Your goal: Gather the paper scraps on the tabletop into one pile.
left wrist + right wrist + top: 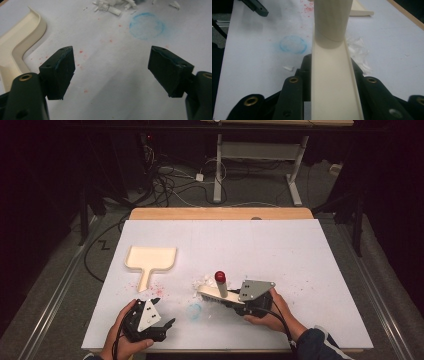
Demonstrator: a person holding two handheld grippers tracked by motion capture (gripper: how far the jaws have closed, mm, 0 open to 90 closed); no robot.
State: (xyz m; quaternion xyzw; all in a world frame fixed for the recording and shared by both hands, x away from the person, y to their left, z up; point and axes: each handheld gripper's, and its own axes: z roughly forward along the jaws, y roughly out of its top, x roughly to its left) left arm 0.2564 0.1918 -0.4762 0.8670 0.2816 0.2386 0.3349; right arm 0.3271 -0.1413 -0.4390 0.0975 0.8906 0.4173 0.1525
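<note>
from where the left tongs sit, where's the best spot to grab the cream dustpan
Take the dustpan by its narrow handle, which points toward the open left tongs. Come from the near edge and close across its width; the wide pan looks too broad for the tongs.

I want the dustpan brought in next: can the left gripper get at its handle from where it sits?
Probably yes. The left gripper is open and empty, and the dustpan lies just ahead of it, handle toward it. Only bare sheet with red specks lies between; the brush and scraps sit off to the right.
</note>
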